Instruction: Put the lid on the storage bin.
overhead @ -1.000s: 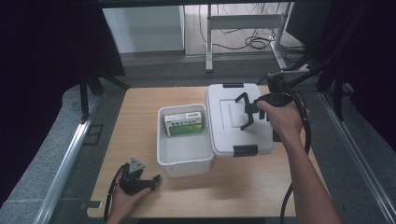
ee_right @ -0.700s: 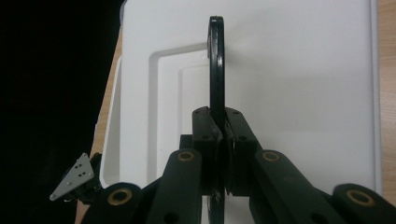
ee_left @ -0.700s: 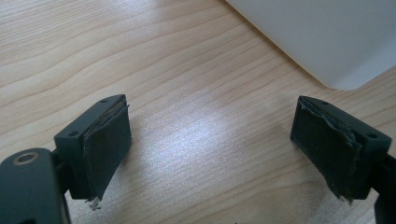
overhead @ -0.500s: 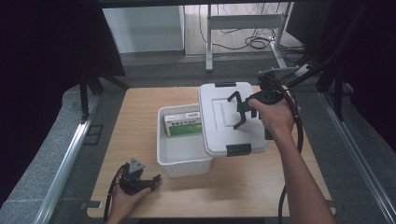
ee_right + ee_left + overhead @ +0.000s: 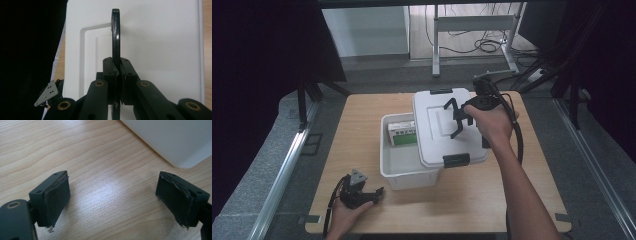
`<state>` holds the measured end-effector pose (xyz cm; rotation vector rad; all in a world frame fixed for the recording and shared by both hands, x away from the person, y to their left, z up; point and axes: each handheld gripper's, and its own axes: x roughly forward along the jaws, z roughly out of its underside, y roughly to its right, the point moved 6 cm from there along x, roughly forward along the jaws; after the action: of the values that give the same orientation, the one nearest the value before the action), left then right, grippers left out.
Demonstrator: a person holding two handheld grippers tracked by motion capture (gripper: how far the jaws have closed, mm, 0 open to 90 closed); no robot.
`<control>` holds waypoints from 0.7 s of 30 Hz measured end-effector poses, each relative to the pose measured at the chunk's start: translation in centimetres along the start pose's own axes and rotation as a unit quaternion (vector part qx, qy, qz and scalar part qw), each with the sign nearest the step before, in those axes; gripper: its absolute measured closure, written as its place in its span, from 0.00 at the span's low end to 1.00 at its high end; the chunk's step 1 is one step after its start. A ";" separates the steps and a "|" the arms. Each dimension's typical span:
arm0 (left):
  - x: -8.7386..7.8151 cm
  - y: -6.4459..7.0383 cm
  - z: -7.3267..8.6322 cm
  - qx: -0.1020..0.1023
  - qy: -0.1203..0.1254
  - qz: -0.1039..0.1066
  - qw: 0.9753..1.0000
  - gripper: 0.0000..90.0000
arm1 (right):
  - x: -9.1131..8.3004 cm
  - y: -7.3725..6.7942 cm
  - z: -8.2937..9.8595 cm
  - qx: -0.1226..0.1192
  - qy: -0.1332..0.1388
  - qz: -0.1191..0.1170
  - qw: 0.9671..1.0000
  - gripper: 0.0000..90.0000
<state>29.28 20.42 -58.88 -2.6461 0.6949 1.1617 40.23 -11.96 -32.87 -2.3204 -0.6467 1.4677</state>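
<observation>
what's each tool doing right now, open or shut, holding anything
Left tool: open, empty, low over the table.
Right tool: shut on the black handle of the white lid.

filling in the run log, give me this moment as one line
right gripper: shut on lid handle | lid: partly over bin | green box: in bin | left gripper: open, low by table front edge

No text, brand, number or sign can be read anywhere: the green-and-white box [image 5: 402,133] lying in the white bin [image 5: 398,170] toward the desk's [image 5: 362,125] far edge bears a printed label, but its marks are too small and blurred to make out.
</observation>
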 end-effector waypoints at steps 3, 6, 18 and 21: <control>0.0 0.0 0.0 0.000 0.000 0.000 1.000 0.13 | 0.5 -0.6 0.1 -0.003 -0.005 -0.001 1.000 0.94; 0.0 0.0 0.0 0.000 0.000 0.000 1.000 0.13 | 1.0 -1.2 0.1 -0.004 -0.009 -0.003 1.000 0.94; 0.0 0.0 0.0 0.001 -0.001 0.001 1.000 0.13 | 2.9 -3.1 0.3 -0.010 -0.024 -0.007 1.000 0.94; 0.0 0.0 0.0 0.001 -0.001 0.001 1.000 0.13 | 3.3 -3.4 0.3 -0.009 -0.028 -0.012 1.000 0.94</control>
<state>29.29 20.42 -58.87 -2.6432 0.6984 1.1638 40.47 -7.32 -33.89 -2.2838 -0.7025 1.5263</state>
